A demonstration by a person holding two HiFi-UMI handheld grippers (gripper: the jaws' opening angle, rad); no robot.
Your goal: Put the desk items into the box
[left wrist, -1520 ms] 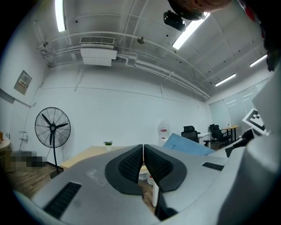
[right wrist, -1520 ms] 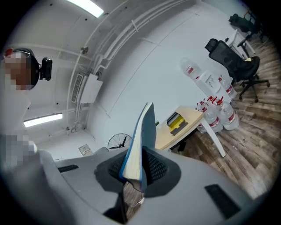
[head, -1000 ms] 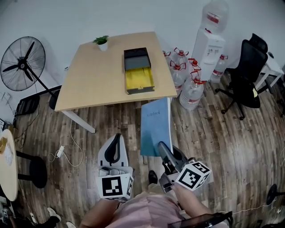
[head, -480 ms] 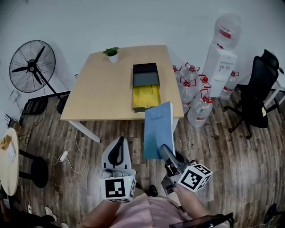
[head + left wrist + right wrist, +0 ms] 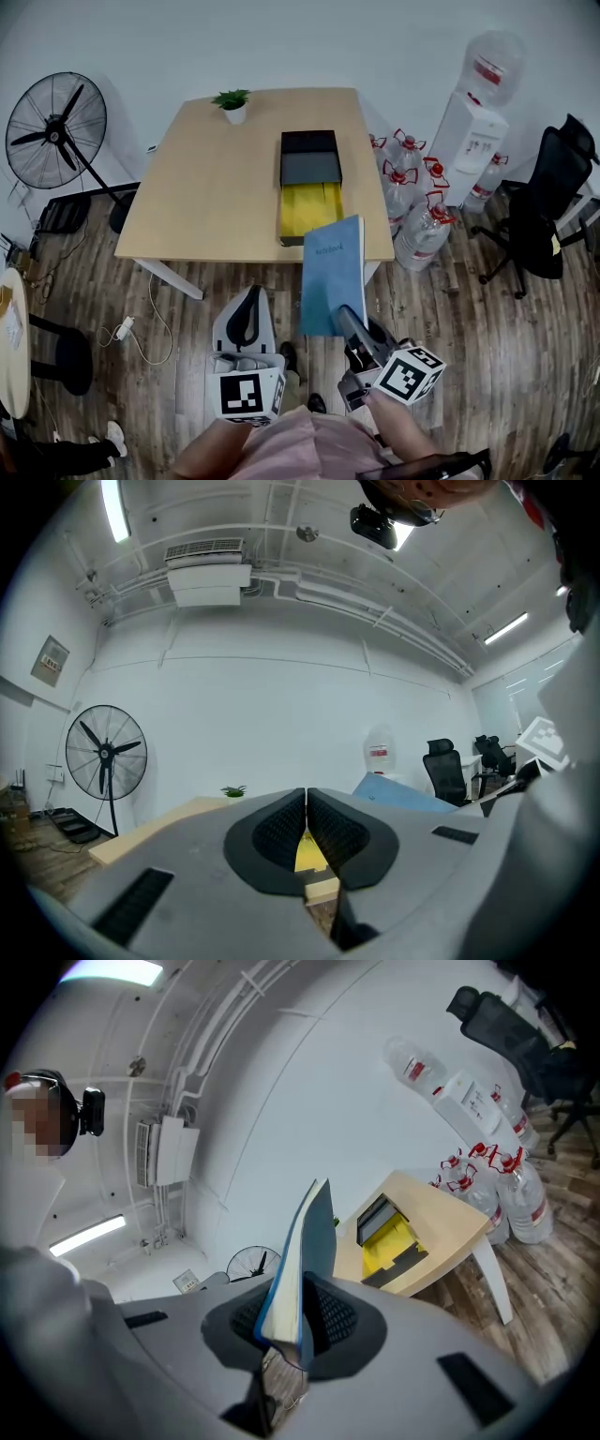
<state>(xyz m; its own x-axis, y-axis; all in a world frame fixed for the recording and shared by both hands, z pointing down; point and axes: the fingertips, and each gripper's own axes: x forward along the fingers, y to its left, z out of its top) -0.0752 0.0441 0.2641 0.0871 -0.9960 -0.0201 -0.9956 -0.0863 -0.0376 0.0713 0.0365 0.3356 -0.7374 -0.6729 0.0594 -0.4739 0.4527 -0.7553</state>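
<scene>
- One wooden worktop point(image 5: 206, 187) stands at 12 o'clock from both claws in the head view, on a plank floor.
- Its box point(image 5: 309, 183) lies on the worktop's 3 o'clock side. The black part is at the far end and the yellow open part points to 6 o'clock, reaching the near edge.
- The blue book point(image 5: 333, 272) is off the worktop, in the air over the floor. It reaches from the right claw toward 12 o'clock. In the head view its far end overlaps the worktop's near edge, just at 5 o'clock of the box's yellow end.
- The right claw point(image 5: 345, 317) is clamped on the book's near end. In the right gripper view the book point(image 5: 305, 1251) stands edge-on between the two pads, which press its covers, and the box point(image 5: 384, 1232) shows beyond at 2 o'clock.
- The left claw point(image 5: 249, 298) is at 9 o'clock of the book, apart from it. In the left gripper view its jaws point(image 5: 307, 803) meet at the tips with nothing between them.
- A small potted plant point(image 5: 232, 101) sits at the worktop's far edge.
</scene>
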